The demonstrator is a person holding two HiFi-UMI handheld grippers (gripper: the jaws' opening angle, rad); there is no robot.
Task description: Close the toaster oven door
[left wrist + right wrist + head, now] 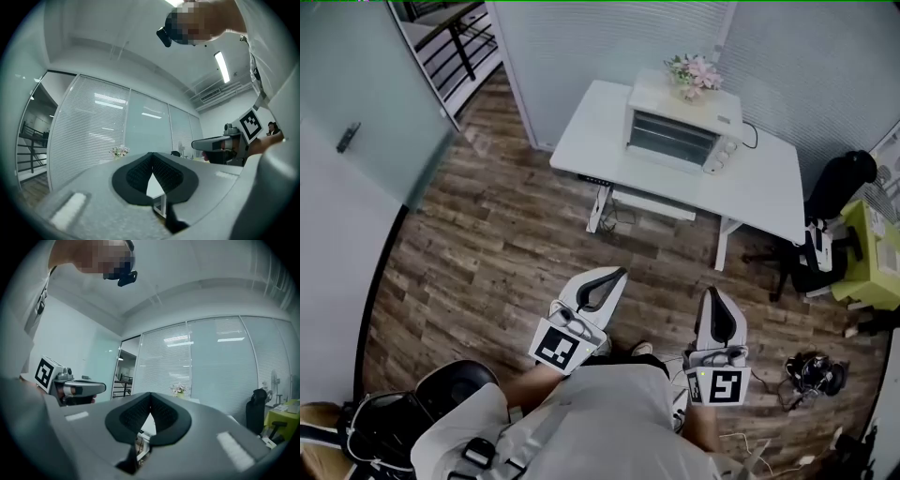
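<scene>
Left hand-held gripper (pixel 617 273) and right hand-held gripper (pixel 711 292) side by side above wooden floor (pixel 487 262), both closed tight and empty, toaster oven (pixel 680 136) on white table (pixel 581 141) well ahead, flowers (pixel 694 73) on top

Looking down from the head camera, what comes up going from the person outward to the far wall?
Left tool and right tool side by side → wooden floor → white table → toaster oven → pink flowers → blinds.

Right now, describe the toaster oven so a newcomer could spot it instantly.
Find the white desk by the blinds. On it stands the toaster oven, a white box with a glass front, knobs at its right and pink flowers on top.
</scene>
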